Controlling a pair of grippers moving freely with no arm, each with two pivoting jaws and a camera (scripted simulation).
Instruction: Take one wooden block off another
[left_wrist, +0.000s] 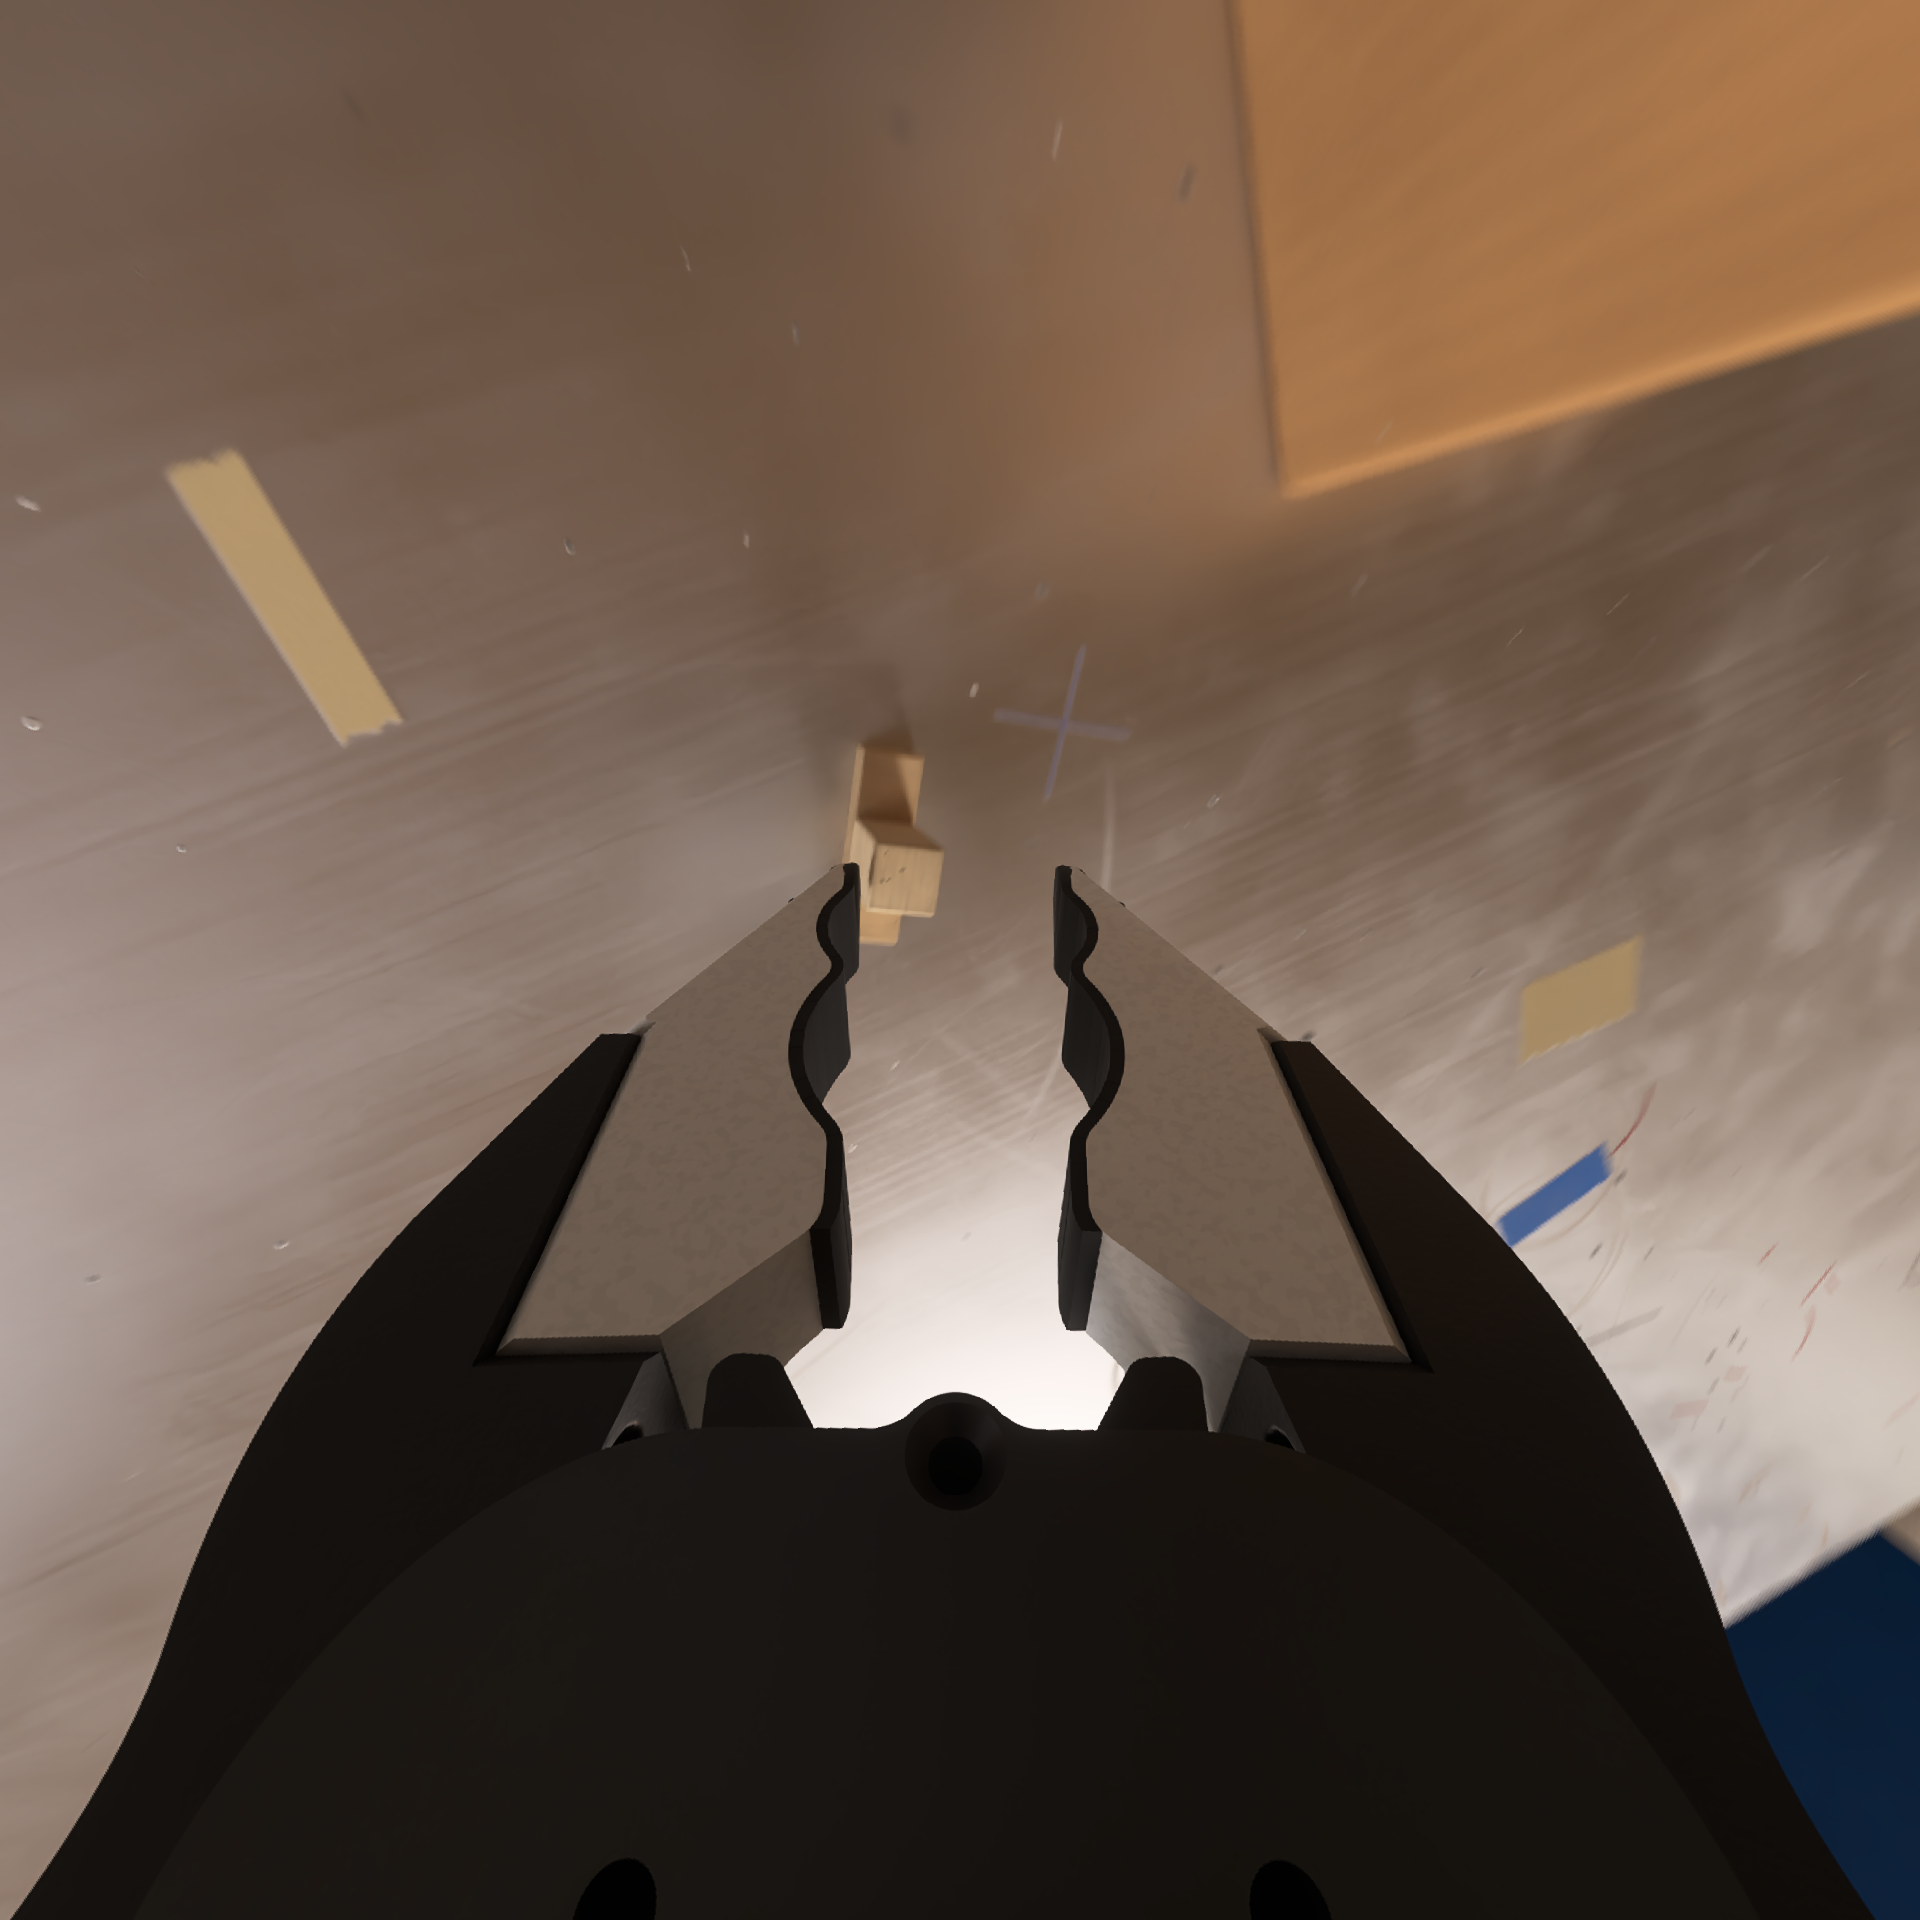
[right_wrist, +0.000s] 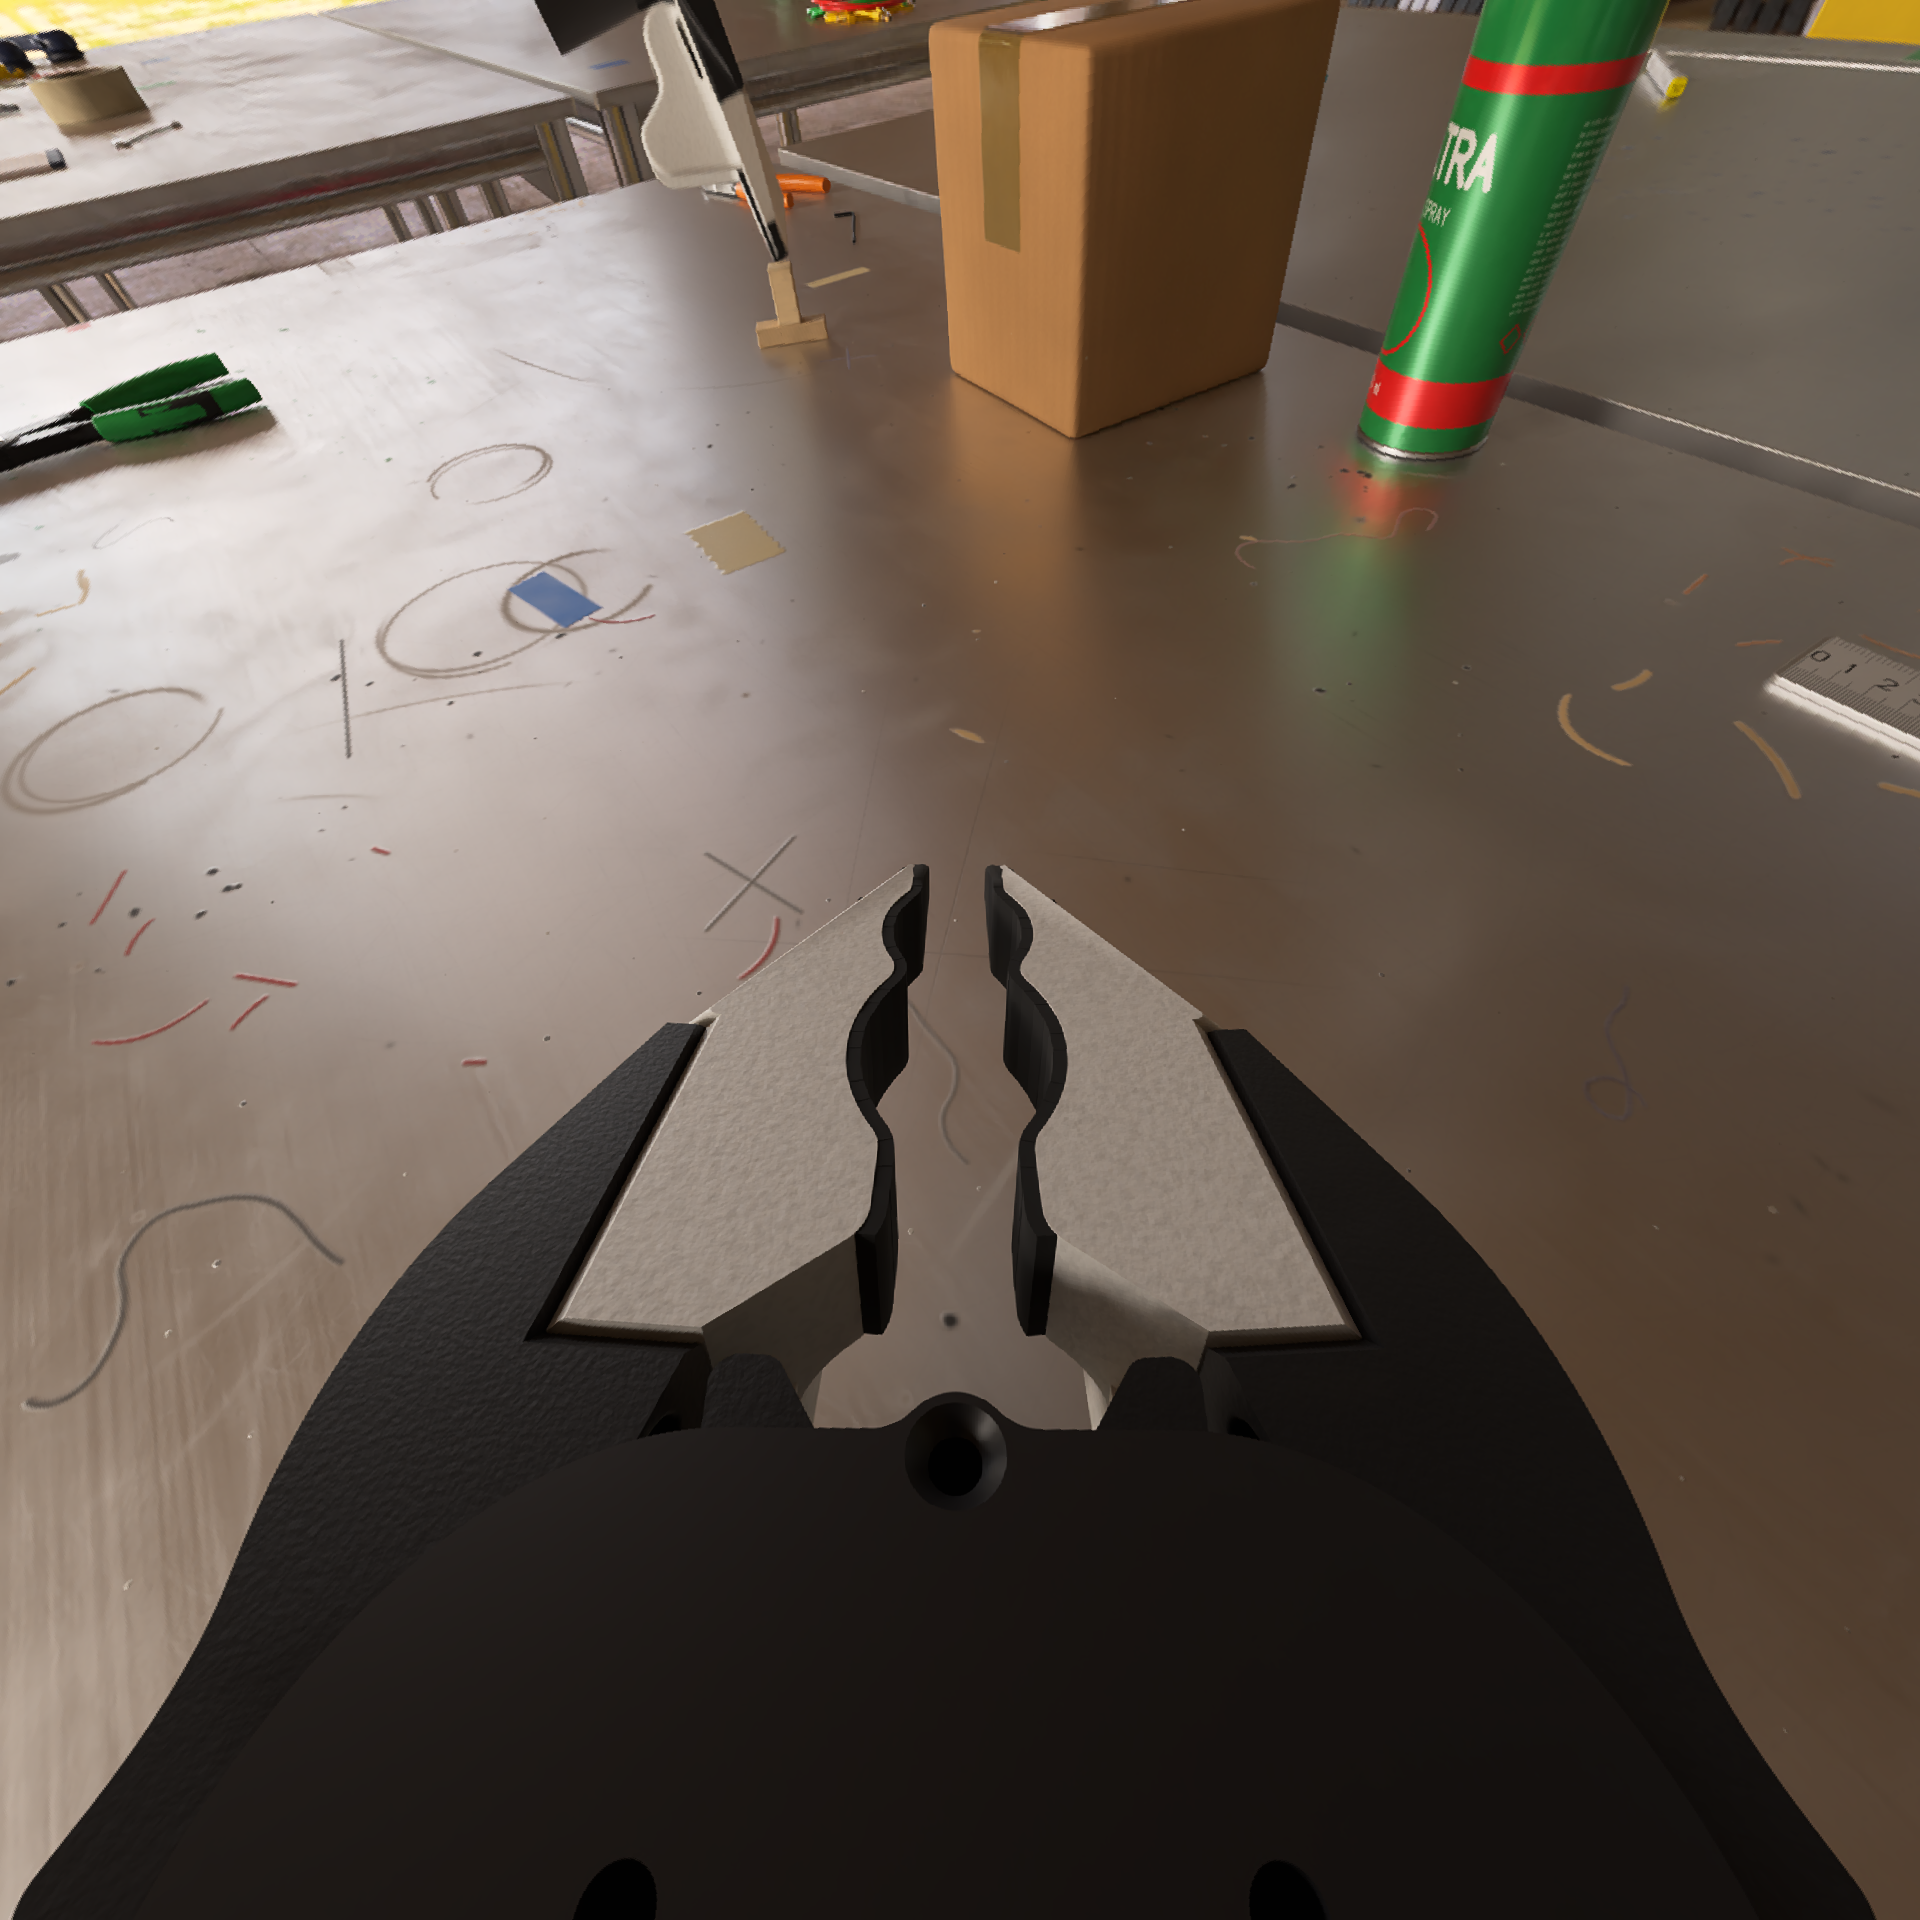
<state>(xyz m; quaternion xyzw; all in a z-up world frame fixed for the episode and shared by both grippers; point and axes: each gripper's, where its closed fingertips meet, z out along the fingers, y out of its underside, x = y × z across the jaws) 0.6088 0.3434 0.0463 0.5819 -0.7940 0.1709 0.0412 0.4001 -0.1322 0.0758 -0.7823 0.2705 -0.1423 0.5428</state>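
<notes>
Two pale wooden blocks stand on the metal table: an upright block (right_wrist: 781, 286) on a flat block (right_wrist: 792, 332). From above, the upper block (left_wrist: 906, 878) shows its end face and the lower block (left_wrist: 891, 774) lies under it. My left gripper (left_wrist: 956, 883) is open and empty, hovering just above the upper block, which sits by the left fingertip (left_wrist: 847, 899), left of the gap's middle. The left gripper also shows far off in the right wrist view (right_wrist: 774, 249), tips just over the stack. My right gripper (right_wrist: 957, 883) is empty with a narrow gap between its jaws, low over bare table, far from the blocks.
A cardboard box (right_wrist: 1112, 208) stands right of the blocks and also shows in the left wrist view (left_wrist: 1558, 208). A green spray can (right_wrist: 1475, 239) stands farther right. A green-handled tool (right_wrist: 156, 405) lies far left, a ruler (right_wrist: 1849, 686) at the right edge. Flat tape patches (right_wrist: 735, 540) dot the table.
</notes>
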